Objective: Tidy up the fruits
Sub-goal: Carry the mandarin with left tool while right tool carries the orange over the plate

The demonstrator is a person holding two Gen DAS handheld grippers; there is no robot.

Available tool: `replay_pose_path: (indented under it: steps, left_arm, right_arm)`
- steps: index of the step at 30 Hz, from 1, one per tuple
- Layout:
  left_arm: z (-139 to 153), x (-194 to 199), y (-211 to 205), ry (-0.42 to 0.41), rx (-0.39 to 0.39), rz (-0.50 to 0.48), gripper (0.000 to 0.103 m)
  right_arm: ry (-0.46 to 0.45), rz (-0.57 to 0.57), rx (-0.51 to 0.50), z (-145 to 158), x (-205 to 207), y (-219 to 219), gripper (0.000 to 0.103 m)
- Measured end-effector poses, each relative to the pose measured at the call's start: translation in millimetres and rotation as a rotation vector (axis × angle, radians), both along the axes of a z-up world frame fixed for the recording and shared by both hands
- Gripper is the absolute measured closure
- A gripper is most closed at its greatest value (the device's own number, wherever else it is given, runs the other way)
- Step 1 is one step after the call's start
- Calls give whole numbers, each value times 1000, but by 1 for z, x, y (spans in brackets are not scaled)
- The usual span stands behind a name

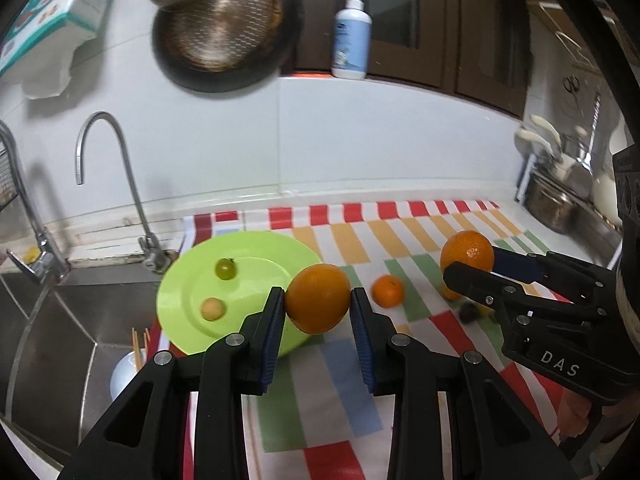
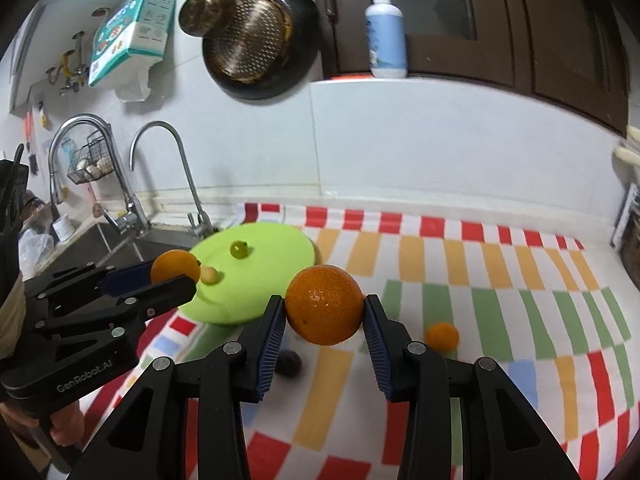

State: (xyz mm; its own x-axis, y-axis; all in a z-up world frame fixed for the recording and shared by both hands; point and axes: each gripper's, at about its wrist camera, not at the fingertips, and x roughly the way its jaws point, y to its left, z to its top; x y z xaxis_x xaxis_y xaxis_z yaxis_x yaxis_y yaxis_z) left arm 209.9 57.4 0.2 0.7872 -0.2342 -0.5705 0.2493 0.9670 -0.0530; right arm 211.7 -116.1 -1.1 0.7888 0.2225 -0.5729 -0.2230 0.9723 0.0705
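Observation:
My left gripper [image 1: 318, 300] is shut on an orange [image 1: 318, 298] and holds it above the near right rim of a green plate [image 1: 256, 248]. The plate carries a green tomato [image 1: 226, 269] and a small pale yellow fruit [image 1: 213, 309]. My right gripper [image 2: 325, 312] is shut on a second orange [image 2: 324, 305] above the striped cloth [image 2: 500, 280]. Each gripper shows in the other view, the right gripper [image 1: 466, 266] and the left gripper [image 2: 176, 270]. A small tangerine [image 2: 441, 336] and a dark fruit [image 2: 290, 362] lie on the cloth.
A steel sink [image 1: 80, 320] with two taps [image 1: 132, 184] lies left of the plate. A pan [image 1: 224, 32] hangs on the wall, with a lotion bottle [image 1: 352, 36] on the ledge. Pots and utensils [image 1: 560, 184] stand at the far right.

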Motion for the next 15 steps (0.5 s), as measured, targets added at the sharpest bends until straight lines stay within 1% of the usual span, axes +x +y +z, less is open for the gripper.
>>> replay_pose_path:
  steps: [9, 15]
  left_arm:
    - [4, 22, 30, -9, -8, 83, 70]
    - [2, 40, 45, 0, -7, 132, 70]
  right_arm:
    - [-28, 68, -7, 13, 30, 28, 62]
    - [-19, 96, -13, 16, 54, 42, 62]
